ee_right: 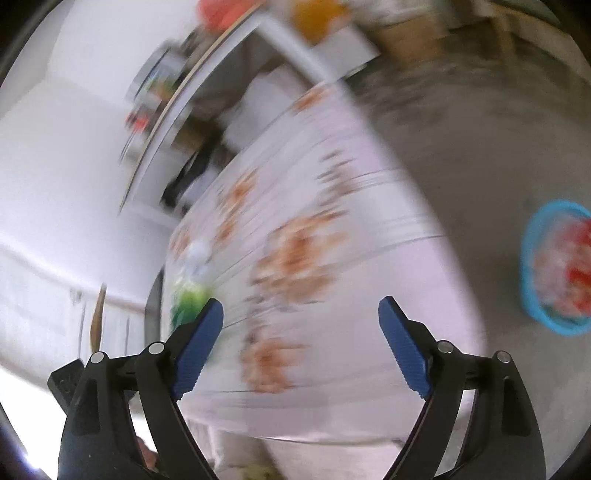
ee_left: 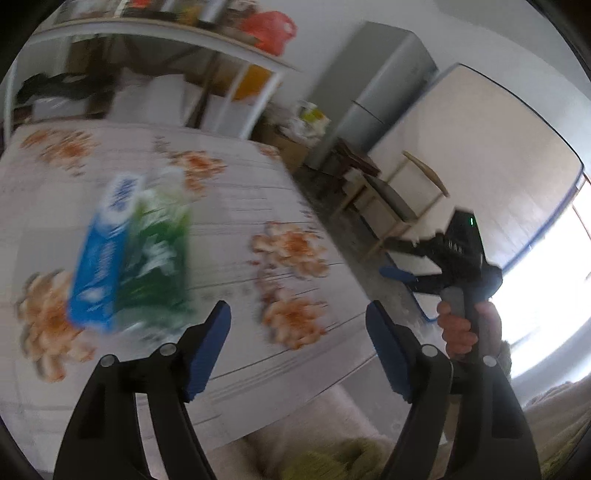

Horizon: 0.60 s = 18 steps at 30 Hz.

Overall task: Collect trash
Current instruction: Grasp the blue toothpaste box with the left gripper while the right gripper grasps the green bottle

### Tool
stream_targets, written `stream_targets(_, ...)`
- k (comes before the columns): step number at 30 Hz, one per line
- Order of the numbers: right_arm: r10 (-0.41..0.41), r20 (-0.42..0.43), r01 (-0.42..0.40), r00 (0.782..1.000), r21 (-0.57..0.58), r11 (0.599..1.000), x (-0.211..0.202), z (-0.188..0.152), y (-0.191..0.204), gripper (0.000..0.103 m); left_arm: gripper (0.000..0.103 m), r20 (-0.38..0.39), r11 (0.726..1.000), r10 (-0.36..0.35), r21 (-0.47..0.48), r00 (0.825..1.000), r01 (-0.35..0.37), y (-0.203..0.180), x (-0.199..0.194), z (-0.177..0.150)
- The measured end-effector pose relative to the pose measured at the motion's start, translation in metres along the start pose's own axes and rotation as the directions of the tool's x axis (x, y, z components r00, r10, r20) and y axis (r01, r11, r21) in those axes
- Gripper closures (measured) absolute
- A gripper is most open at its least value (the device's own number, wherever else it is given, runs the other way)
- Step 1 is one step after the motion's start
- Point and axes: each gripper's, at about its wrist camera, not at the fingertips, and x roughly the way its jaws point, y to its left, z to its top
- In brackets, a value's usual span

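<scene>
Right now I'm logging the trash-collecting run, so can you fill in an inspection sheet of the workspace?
Surface: table with floral cloth, mostly bare.
Job's things: blue pack and green pack lying side by side on the cloth, blurred; blue bin on the floor holds white and red trash.
Clutter: shelf behind the table, loaded with a red bag and other items too blurred to tell.
Grippers: left tongs open, nothing between them; right tongs open, nothing between them.
Cables: nothing seen.
Surroundings: grey fridge, wooden chair, bright window at the right.
</scene>
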Motion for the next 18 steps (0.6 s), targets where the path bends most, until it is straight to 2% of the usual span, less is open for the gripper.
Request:
stream_targets(3,0.040,-0.081,-0.045,0.996,-0.068,0.997,0.046,0.004,0.049,0.018,0.029,0.013,0.999,0.040,-0.033,0.999,-0.039,0.019,-0.012,-0.011)
stream_targets(6,0.036,-0.165,-0.057,0.986,-0.124,0.991,0.101,0.003,0.100,0.018,0.028,0.030,0.995,0.087,-0.049,0.996,-0.086,0.033,-0.024,-0.021)
stream_targets(8,0.020,-0.195,-0.047,0.981,-0.135,0.990,0.128,0.002,0.118,0.018,0.026,0.044,0.991,0.125,-0.054,0.991,-0.122,0.040,-0.030,-0.025)
stream_targets(13,-0.051,-0.220,0.020,0.974,-0.143,0.990,0.171,0.000,0.140,0.018,0.023,0.065,0.977,0.205,-0.080,0.977,-0.200,0.060,-0.046,-0.033)
stream_targets(18,-0.100,-0.270,0.054,0.958,-0.171,0.984,0.206,-0.007,0.152,0.018,0.023,0.072,0.966,0.225,-0.147,0.972,-0.213,0.084,-0.051,-0.036)
